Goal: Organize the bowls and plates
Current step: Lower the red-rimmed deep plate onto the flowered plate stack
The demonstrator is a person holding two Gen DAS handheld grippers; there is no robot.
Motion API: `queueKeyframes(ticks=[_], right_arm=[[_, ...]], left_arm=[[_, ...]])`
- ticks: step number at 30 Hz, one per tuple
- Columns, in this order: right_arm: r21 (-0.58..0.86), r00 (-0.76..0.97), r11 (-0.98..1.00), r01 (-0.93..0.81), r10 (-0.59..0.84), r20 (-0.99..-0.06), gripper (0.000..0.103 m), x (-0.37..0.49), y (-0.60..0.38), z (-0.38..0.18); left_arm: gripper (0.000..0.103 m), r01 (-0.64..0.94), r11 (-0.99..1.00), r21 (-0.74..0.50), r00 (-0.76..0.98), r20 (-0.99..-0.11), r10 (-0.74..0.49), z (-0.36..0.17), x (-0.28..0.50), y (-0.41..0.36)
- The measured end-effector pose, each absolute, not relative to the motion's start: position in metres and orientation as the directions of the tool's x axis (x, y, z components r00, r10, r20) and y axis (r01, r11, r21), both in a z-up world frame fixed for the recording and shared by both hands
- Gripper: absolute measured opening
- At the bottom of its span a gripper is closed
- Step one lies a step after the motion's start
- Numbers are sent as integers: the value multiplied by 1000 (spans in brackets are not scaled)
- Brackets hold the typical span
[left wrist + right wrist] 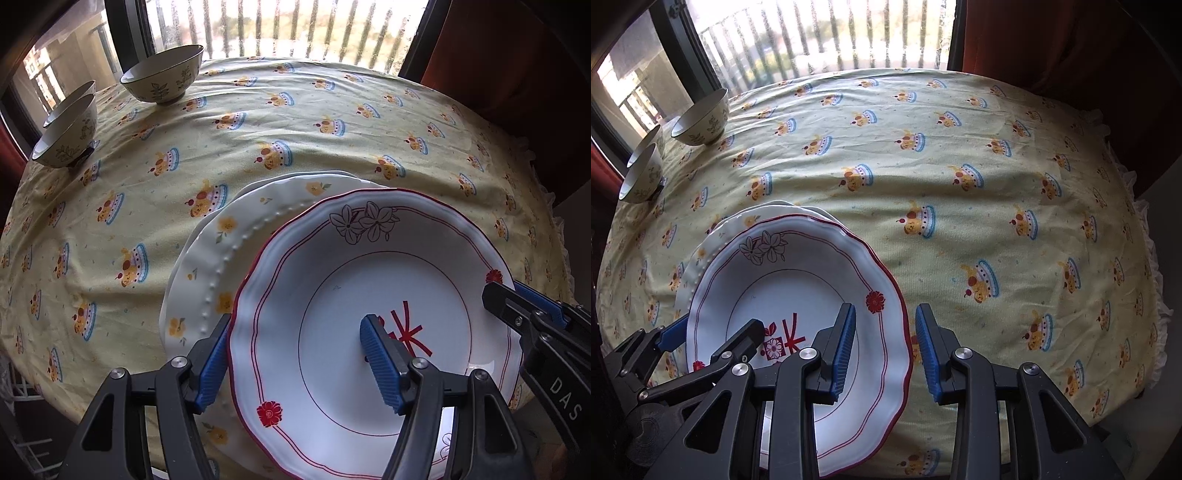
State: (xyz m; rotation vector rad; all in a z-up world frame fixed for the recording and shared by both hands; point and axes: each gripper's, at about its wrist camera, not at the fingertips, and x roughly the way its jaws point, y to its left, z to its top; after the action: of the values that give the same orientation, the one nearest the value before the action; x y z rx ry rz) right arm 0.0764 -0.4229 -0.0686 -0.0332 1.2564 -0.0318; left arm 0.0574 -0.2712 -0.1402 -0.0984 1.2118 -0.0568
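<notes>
So we've got the white scalloped plate with the red rim and red flower marks [373,332] sitting on top of a cream plate with yellow flowers and a beaded ring [221,266], offset toward our right, and there looks to be another white plate under that, all at the near edge of the counter [258,140] with its yellow cake-print cloth. Our guess is we're stacking plates here and the top one isn't centred yet. The left gripper [303,365] has its jaws spread wide, straddling the left rim of the red-rimmed plate: one blue pad outside the rim, one over the well, neither clearly pinching. The right gripper [886,350] does the same on the right rim, jaws open, rim in the gap. The three cream ceramic bowls with leaf prints [162,75] sit well apart at the far left by the window, two of them close together, looking untouched.
</notes>
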Motion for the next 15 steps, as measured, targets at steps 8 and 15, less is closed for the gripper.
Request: queueKeyframes(ticks=[8, 15], right_arm=[[-77, 312, 996, -48, -58, -948, 24, 78, -415, -66], [-41, 295, 997, -71, -18, -955, 24, 88, -402, -73]], left_arm=[[68, -19, 998, -63, 385, -922, -51, -126, 61, -268], [68, -57, 998, -14, 371, -929, 8, -131, 65, -257]])
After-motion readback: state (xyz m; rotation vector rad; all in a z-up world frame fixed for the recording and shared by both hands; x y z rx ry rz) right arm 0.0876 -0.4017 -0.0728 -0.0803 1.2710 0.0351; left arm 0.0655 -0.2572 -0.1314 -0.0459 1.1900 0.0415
